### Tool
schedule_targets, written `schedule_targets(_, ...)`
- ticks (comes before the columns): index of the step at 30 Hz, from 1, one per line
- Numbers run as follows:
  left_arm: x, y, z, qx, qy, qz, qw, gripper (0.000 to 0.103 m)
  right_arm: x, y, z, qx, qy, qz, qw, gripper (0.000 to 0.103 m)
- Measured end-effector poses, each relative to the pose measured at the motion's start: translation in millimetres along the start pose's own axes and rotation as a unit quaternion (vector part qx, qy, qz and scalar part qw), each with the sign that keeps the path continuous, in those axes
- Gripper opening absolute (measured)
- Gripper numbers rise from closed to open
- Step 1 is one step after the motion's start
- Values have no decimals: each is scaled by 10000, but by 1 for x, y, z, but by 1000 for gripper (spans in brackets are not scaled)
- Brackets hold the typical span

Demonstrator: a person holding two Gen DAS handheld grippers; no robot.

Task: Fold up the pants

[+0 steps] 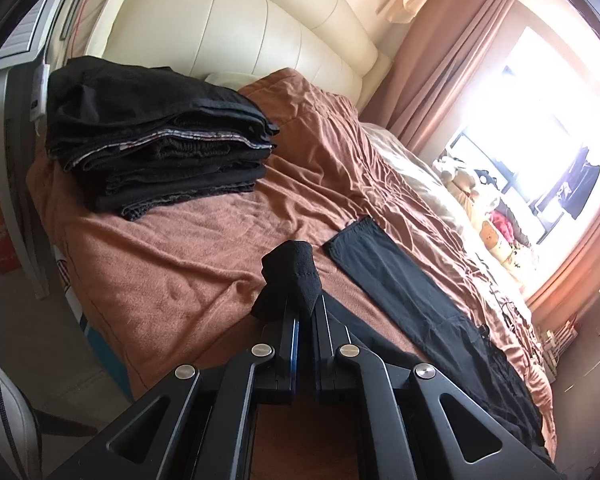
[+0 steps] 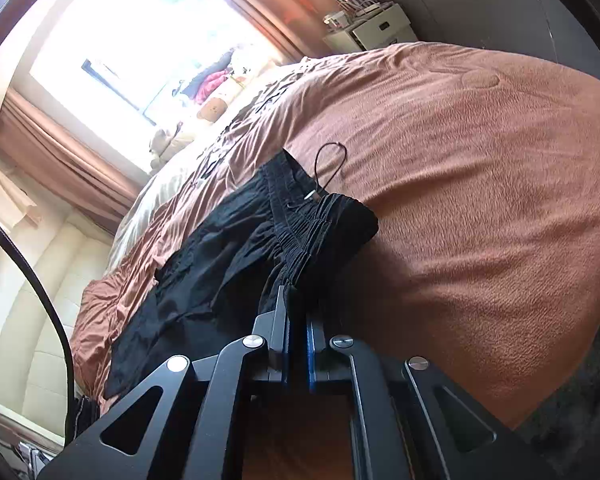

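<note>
Black pants (image 1: 400, 280) lie stretched across the brown blanket (image 1: 180, 260) on the bed. My left gripper (image 1: 304, 304) is shut on the bunched end of one leg (image 1: 296, 268), which is lifted off the blanket. In the right wrist view the same pants (image 2: 228, 248) run away to the left, and my right gripper (image 2: 298, 300) is shut on the gathered elastic waistband (image 2: 324, 224), raised a little. A thin drawstring loop (image 2: 330, 160) lies on the blanket beyond the waistband. The fabric hides both grippers' fingertips.
A stack of folded black clothes (image 1: 160, 140) sits at the head of the bed by the cream headboard (image 1: 260, 20). Soft toys (image 1: 472, 184) line the bright window side. A white box (image 2: 380, 28) stands past the bed's far end. The floor (image 1: 40, 320) lies left of the bed.
</note>
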State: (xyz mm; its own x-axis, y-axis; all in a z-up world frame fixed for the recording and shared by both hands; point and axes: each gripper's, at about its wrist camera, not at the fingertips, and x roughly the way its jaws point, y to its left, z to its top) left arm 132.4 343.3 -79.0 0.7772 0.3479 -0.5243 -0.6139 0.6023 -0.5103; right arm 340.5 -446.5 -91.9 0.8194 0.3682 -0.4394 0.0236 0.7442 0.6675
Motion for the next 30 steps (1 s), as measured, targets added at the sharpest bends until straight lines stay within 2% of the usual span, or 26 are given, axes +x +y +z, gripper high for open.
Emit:
schedule_targets(8, 11, -38, 40, 131, -181, -231, 9995, 5, -14, 22, 23, -33, -213, 245, 9995, 2)
schedule_targets(12, 21, -60, 62, 264, -281, -296, 9988, 5, -5, 30, 34, 9, -267, 309, 9992, 2)
schedule_targets(22, 71, -104, 93, 571, -214, -276, 9978, 5, 25, 50, 64, -82, -259, 155, 9995, 2)
schedule_targets(30, 131, -144, 110, 915, -35, -148, 9957, 5, 68, 74, 92, -80, -24, -122, 9999, 2)
